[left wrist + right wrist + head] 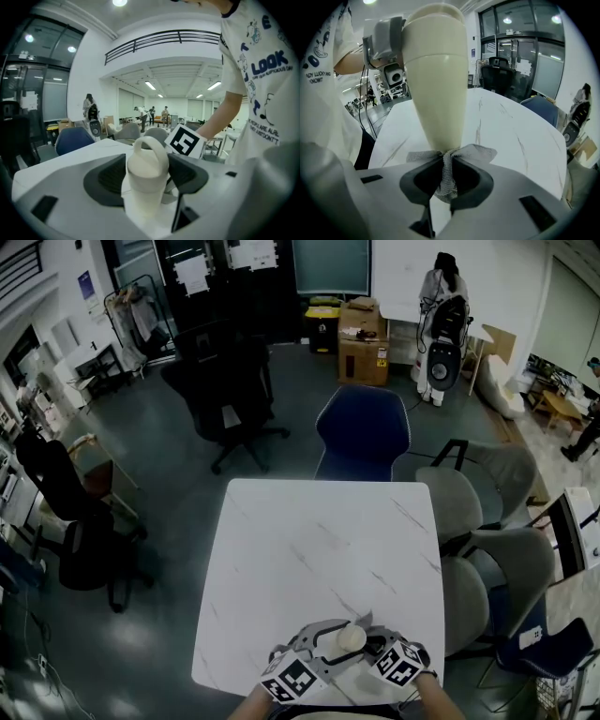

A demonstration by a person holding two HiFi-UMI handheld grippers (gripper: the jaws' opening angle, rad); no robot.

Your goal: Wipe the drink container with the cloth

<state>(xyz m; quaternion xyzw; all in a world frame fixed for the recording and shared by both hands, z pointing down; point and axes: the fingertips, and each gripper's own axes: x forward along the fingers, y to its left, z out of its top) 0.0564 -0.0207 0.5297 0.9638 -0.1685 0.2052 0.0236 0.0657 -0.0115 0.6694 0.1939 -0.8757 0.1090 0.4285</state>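
At the bench's (pixel 309 559) six o'clock edge, the left tool (pixel 148 180) clamps the lidded cream drink container (pixel 146 161). The right tool (pixel 443 165) pinches the grey cloth (pixel 480 152), which touches the container at its twelve o'clock.

light: dim, ceiling lamps | edges: fisheye-warped, dark vignette | focus: close parts soft
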